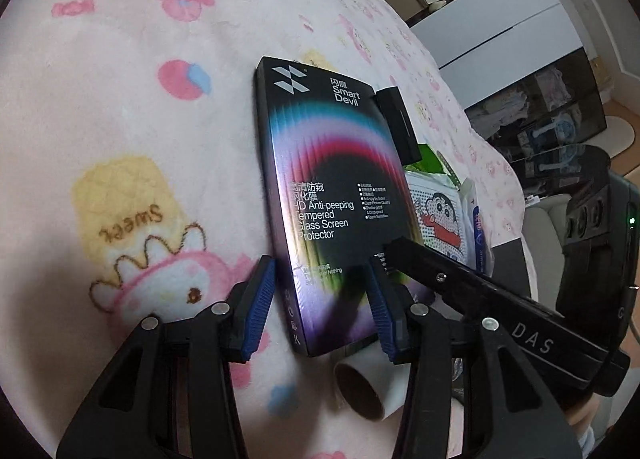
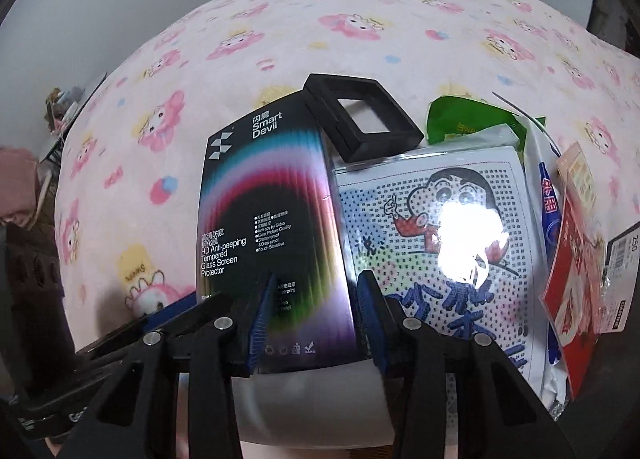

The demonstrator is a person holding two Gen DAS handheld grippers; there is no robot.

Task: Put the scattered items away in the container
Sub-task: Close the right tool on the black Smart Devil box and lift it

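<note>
A black screen-protector box (image 1: 332, 187) with rainbow print lies on the pink cartoon blanket (image 1: 120, 119). My left gripper (image 1: 324, 299) straddles its near end, jaws open, blue pads on either side. My right gripper (image 2: 312, 319) is open over the same box's (image 2: 272, 227) right edge, one pad on top of the box, one beside it. Next to the box lie a cartoon-print packet (image 2: 440, 243), a black square frame case (image 2: 360, 115), a green pouch (image 2: 464, 119) and a red tagged packet (image 2: 576, 271). No container is clearly visible.
A white cardboard tube (image 1: 368, 383) lies below the box, seen as a white curved surface (image 2: 312, 399) in the right wrist view. The other gripper's black body (image 1: 500, 311) crosses the left wrist view. A white cabinet (image 1: 500, 43) and dark shelves (image 1: 560, 107) stand beyond the bed.
</note>
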